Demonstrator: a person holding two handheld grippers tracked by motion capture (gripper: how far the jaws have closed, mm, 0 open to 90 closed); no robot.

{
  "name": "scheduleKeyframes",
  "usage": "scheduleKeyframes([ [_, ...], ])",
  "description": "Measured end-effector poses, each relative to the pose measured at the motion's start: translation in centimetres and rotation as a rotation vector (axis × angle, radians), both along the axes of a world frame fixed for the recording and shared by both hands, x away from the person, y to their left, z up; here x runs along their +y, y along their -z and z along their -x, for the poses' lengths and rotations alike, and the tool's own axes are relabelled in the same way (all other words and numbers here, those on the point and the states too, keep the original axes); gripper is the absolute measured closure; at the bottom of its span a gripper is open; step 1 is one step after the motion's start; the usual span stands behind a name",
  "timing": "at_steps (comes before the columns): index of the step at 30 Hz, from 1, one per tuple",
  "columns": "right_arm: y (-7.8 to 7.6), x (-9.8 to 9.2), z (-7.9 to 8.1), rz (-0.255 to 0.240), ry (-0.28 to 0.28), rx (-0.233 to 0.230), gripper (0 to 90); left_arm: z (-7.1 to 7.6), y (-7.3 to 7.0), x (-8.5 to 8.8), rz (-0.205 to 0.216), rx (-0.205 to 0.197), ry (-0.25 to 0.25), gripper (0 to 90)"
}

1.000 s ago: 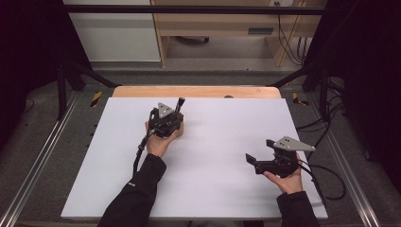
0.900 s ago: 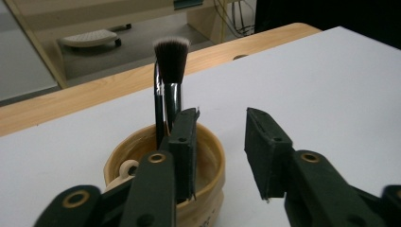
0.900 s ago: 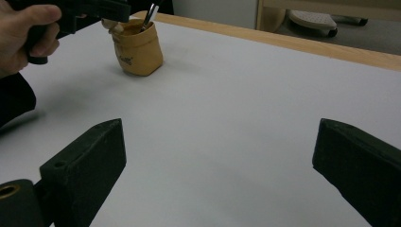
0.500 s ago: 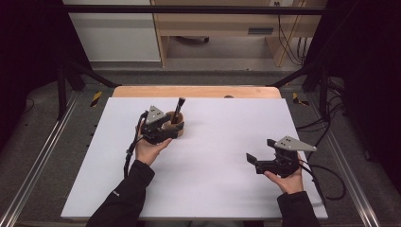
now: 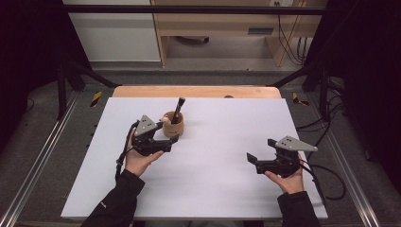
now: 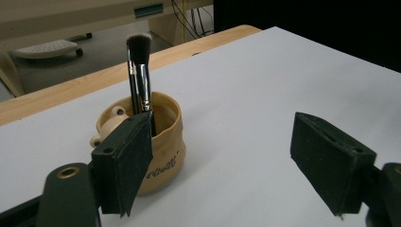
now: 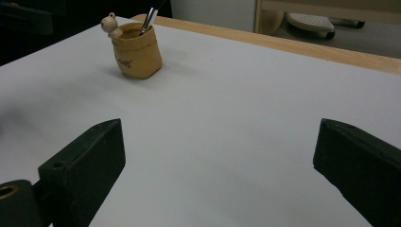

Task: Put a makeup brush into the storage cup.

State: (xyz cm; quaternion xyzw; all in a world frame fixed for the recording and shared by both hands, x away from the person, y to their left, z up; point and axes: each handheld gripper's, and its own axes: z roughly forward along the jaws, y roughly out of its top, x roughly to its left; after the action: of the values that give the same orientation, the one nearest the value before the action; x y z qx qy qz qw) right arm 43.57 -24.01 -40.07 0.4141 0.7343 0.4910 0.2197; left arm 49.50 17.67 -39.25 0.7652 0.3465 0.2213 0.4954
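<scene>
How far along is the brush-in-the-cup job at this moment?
Done, it seems: the brush stands in the tan cup, bristles up, leaning on the rim. In hand: the left gripper has just been opening its jaws, with nothing between them, beside the cup. The right gripper rests open and empty on the white table. Left: probably just pulling the left gripper away.

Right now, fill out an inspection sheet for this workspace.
Surface: white board on a wooden table, bare apart from the job's things.
Job's things: tan cup upright, makeup brush standing in it, bristles up.
Clutter: nothing seen.
Grippers: left gripper beside the cup, jaws just opened, nothing between them; right gripper open, nothing between its jaws, apart from the cup.
Cables: black cable trailing from the right gripper.
Surroundings: wooden furniture and dark frame bars behind.
</scene>
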Motion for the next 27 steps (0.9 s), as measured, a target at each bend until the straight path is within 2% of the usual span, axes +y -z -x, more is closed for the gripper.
scheduleKeyframes([
  [10,0.0,0.0,0.0,0.000,0.002,-0.002,3.6,1.7,0.7,1.7,-0.002,0.009,-0.007,14.4],
  [27,0.1,0.1,0.1,0.007,-0.001,0.001,3.5,3.9,2.1,5.3,-0.004,0.011,-0.060,11.7],
])
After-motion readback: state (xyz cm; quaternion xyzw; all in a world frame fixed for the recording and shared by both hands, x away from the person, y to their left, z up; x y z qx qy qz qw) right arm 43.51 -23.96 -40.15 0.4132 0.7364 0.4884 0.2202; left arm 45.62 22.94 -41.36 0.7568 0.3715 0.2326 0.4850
